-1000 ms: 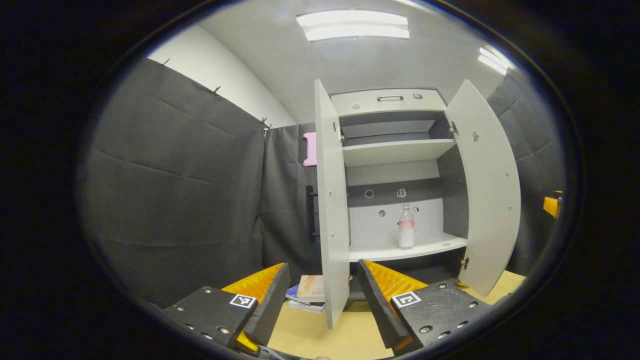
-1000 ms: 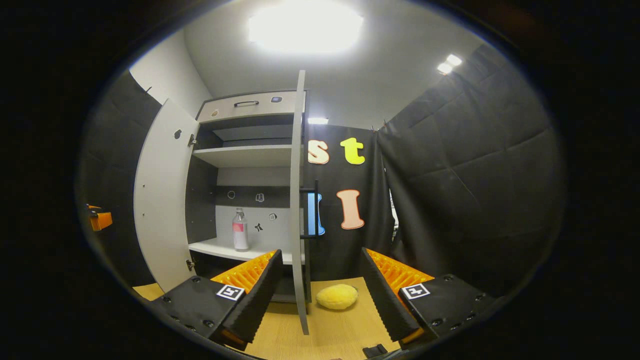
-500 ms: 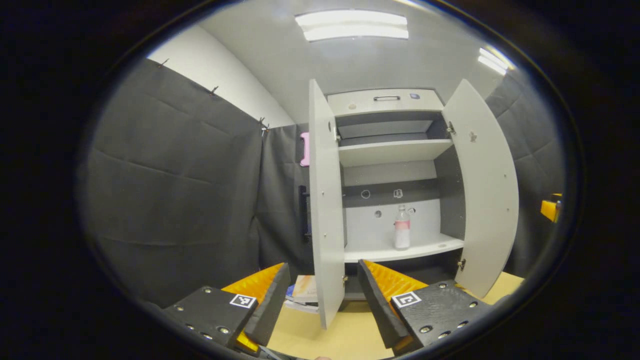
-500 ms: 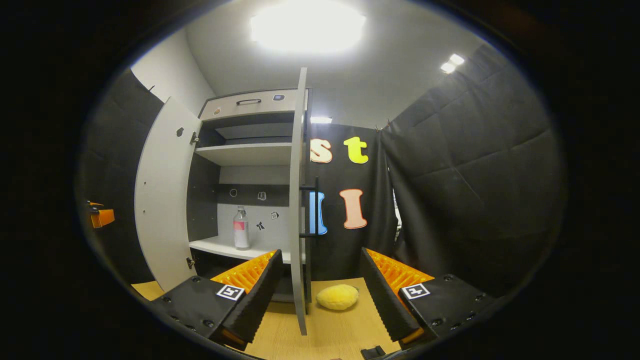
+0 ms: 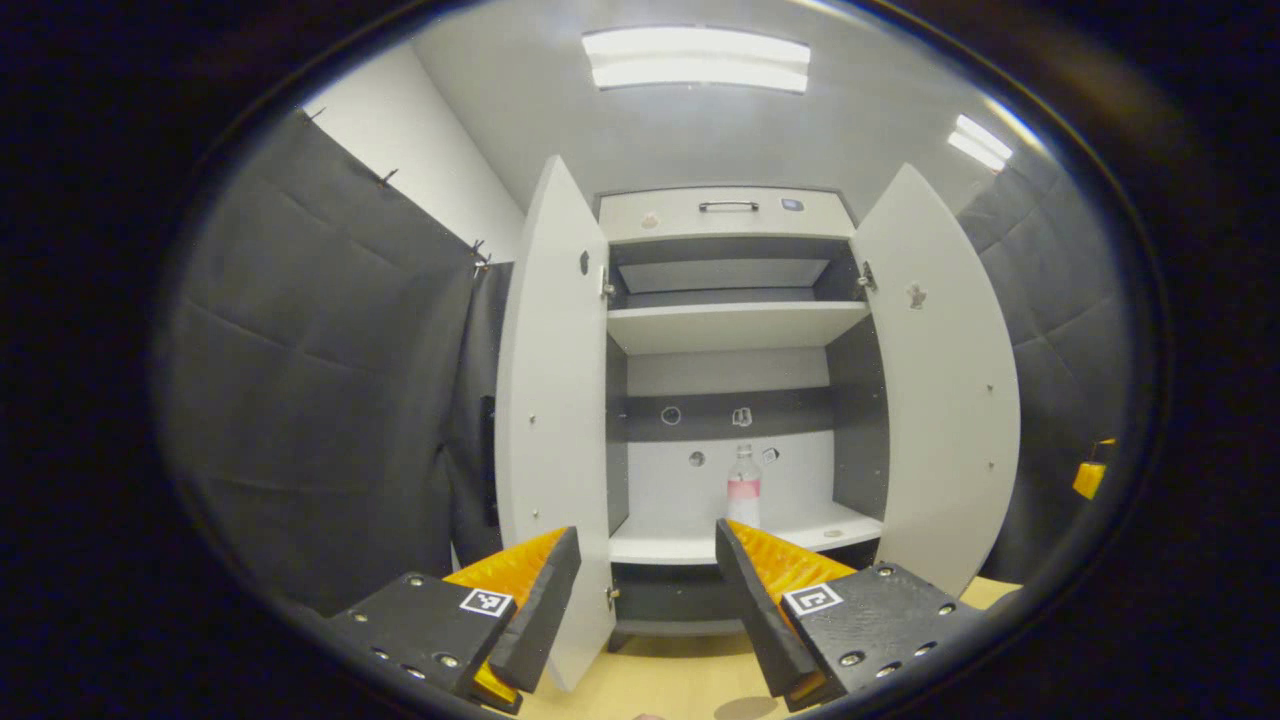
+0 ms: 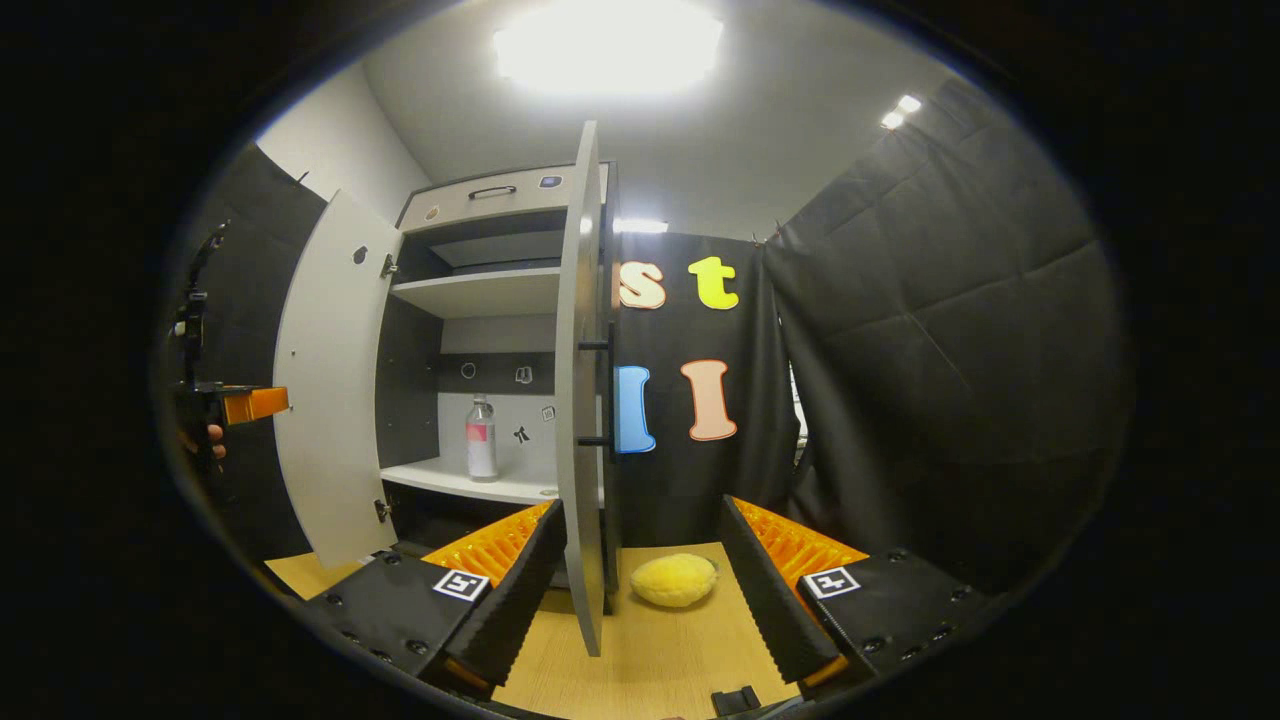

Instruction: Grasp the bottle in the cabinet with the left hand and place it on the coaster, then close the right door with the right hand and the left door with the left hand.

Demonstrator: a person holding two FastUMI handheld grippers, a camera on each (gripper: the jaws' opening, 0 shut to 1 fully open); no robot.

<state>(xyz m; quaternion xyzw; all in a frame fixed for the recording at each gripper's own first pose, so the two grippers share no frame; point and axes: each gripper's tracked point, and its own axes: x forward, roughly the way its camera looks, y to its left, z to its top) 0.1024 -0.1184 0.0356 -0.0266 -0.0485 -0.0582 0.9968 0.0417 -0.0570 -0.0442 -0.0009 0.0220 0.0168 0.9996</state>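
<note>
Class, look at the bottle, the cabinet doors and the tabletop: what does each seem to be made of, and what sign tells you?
Bottle: probably clear plastic, since the cabinet's back wall shows through it; glass can't be ruled out.
Cabinet doors: likely laminated board with a matt pale grey face; flat, thin and even, with small fittings showing.
Tabletop: wood or wood-look laminate; pale, with fine straight grain.

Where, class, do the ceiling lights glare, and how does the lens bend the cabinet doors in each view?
Right gripper view: the ceiling light blows out to a white patch, and the left door bows outward. Left gripper view: the light panel keeps its two strips, both doors curve like brackets around the cabinet, and the bottle stays sharp.
</note>
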